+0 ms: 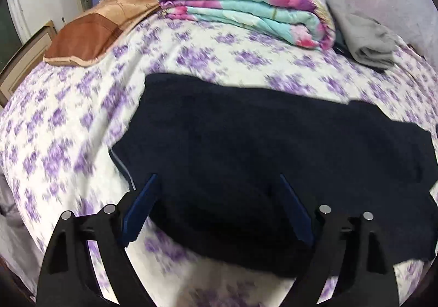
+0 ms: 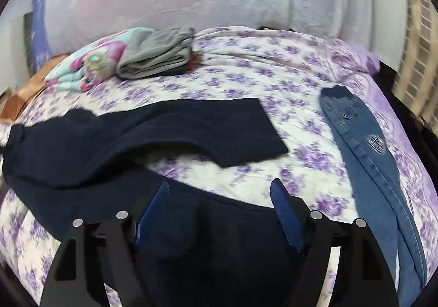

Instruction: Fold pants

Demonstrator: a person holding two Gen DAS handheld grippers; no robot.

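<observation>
Dark navy pants (image 1: 246, 142) are seen spread across a bed covered by a white sheet with purple flowers (image 1: 68, 129), occupying the near middle of the bed in both wrist views. In the left wrist view, the left gripper (image 1: 219, 183) is held above the near edge of the pants with its blue-padded jaws set wide; the dark cloth is seen between and beyond the fingers, but no fabric is pinched by the pads. In the right wrist view, the right gripper (image 2: 220, 192) is likewise shown spread wide over the pants (image 2: 123, 148), with nothing clamped; one leg is laid out toward the far right, its cuff end lying flat on the sheet, while another dark fold passes under the jaws at the near edge. To the right, a pair of blue jeans (image 2: 375, 170) is laid lengthwise on the bed, well apart from the navy pants. At the far side, a folded floral blanket in turquoise and pink (image 1: 246, 8) is stacked, with a folded grey garment (image 1: 364, 38) resting just beside it on the right. A brown and tan pillow (image 1: 109, 25) is set at the far left. No containers are shown; everything lies directly on the bed.
</observation>
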